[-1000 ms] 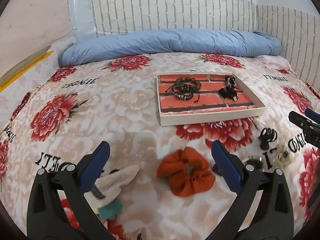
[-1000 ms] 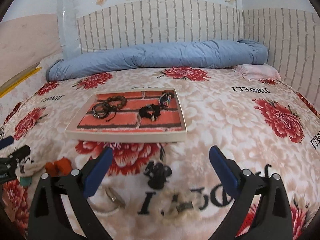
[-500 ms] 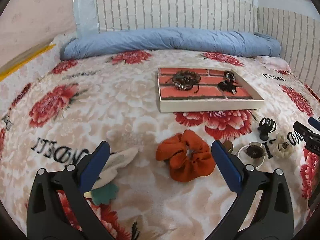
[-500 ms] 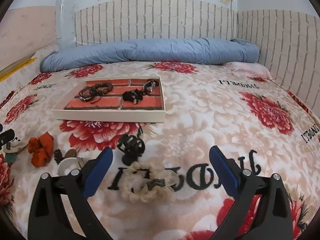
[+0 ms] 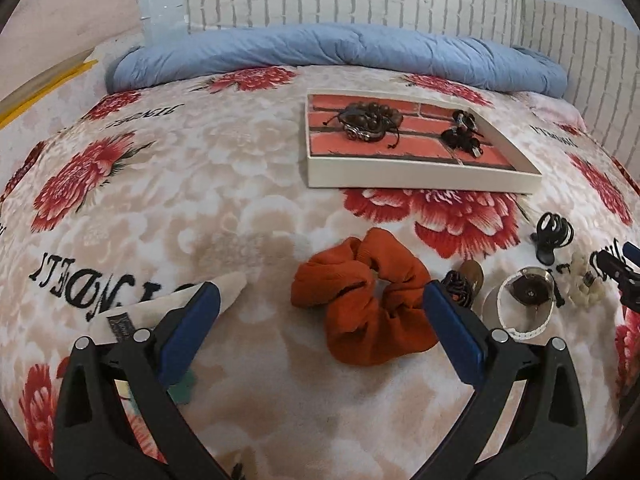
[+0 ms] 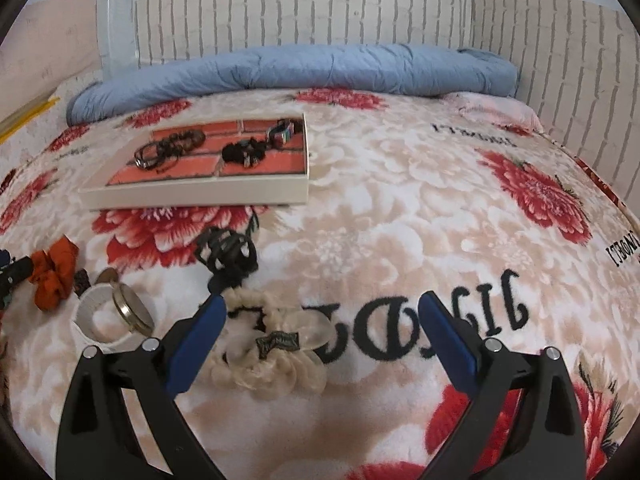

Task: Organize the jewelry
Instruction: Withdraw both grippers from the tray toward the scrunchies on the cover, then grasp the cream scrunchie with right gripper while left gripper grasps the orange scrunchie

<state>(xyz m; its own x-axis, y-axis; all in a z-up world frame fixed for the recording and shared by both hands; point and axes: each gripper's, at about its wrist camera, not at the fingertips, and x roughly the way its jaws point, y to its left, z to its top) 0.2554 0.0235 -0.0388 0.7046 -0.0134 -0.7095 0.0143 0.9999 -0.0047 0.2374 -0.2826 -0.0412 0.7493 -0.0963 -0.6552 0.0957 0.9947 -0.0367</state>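
From the left wrist view, your left claw [image 5: 320, 320] stands wide open and holds nothing; the orange scrunchie [image 5: 362, 298] lies on the bed [image 5: 168, 184] between its fingers, nearer the right-hand one, and I cannot tell whether that finger brushes the fabric; a cream cloth piece [image 5: 188, 304] sits at the left finger, partly hidden behind it. The tray [image 5: 416, 178] waits far and slightly right, already carrying a beaded bracelet [image 5: 366, 120] and a dark clip [image 5: 460, 138]. Just right of the scrunchie lie a small dark bead piece [image 5: 458, 286], a white watch [image 5: 524, 302] and, farther, a black claw clip [image 5: 552, 234]. The risk here, as I judge it: the plush blanket is soft, so if you close too low you may pinch pile along with the scrunchie; close off-centre and you may drag the bead piece with it.

From the right wrist view, your right claw [image 6: 320, 328] is also spread wide and empty; the cream scrunchie [image 6: 268, 354] lies near its left finger, seemingly just touching it, with the black claw clip beyond it and the watch to the left. The tray lies far left; your left tool shows at the left edge. Centre before closing, or the finger may shove the scrunchie aside; both tools aiming for the tray at once could collide.
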